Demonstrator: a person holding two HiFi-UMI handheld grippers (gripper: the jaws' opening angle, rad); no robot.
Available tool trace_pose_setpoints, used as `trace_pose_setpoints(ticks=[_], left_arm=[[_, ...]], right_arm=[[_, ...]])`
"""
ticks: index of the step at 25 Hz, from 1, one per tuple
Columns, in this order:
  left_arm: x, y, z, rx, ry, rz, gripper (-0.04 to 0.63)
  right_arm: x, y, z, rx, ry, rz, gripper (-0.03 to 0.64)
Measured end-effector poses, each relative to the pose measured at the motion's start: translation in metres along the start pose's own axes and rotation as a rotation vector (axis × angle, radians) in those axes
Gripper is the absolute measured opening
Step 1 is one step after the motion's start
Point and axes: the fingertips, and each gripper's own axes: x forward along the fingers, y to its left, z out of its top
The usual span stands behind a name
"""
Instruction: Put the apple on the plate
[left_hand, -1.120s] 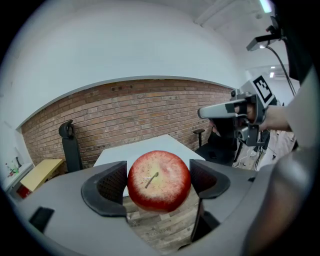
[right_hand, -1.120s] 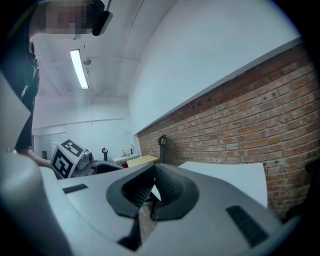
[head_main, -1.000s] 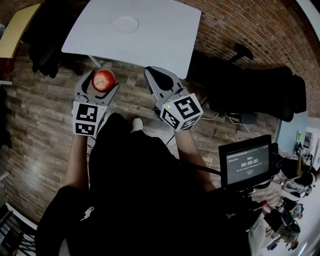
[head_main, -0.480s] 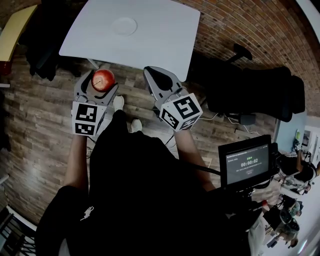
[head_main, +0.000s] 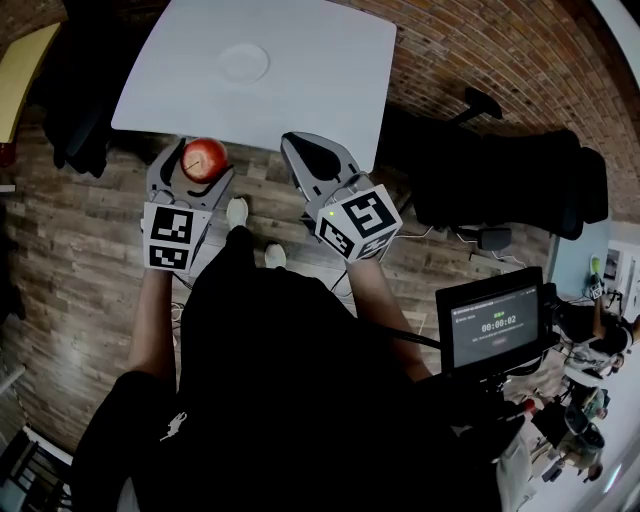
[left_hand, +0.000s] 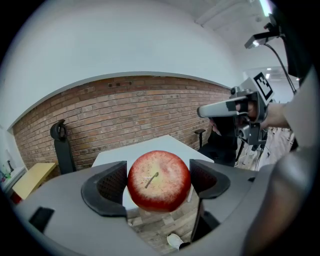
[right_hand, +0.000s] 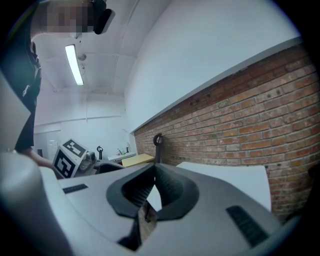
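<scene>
- Apple (head_main: 205, 158) rides in the left tongs (head_main: 195, 156), pinched between the two dark pads over the wooden floor (head_main: 80, 230), just short of the near edge of the white counter (head_main: 330, 70).
- A slip looks like the main hazard: the pads press only on the fruit's rounded, smooth flanks, and a jolt or a slackened squeeze could send it to the floorboards below.
- The plate (head_main: 244, 62) lies well apart from the apple, towards the far side of the counter. The long reach to it could tilt the tongs and shift the fruit in the grip.
- The plate is white on a white top and looks shallow. A misjudged rim or a release from too high could let the round fruit roll off and across the counter.
- Seen from the left gripper view, the apple (left_hand: 159, 180) is deep red with fine pale speckles, fading to yellow around a short brown stem that faces the camera.
- It fills the gap between the pads, and its underside bulges below them.
- No bruise or cut shows on the visible face.
- The right tongs (head_main: 305, 150) hang beside the left at the counter's edge, tips pressed together with nothing between them (right_hand: 150, 192). Carried forward carelessly, they could nudge the plate.
- A brick wall (head_main: 480, 50) and a black chair (head_main: 520, 185) flank the counter on the right.
</scene>
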Motion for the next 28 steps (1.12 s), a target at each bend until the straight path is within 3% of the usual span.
trace_pose_setpoints(ticks=[12,28], left_arm=[[0.058,0.032,0.015,0.013,0.002,-0.054,0.394],[0.132,0.074,0.04,0.059,-0.007,-0.192,0.394]], right_arm=[[0.044,-0.044,0.007,0.002,0.017,-0.035,0.004],[0.101,-0.09,0.021,0.017,0.026,-0.13,0.005]])
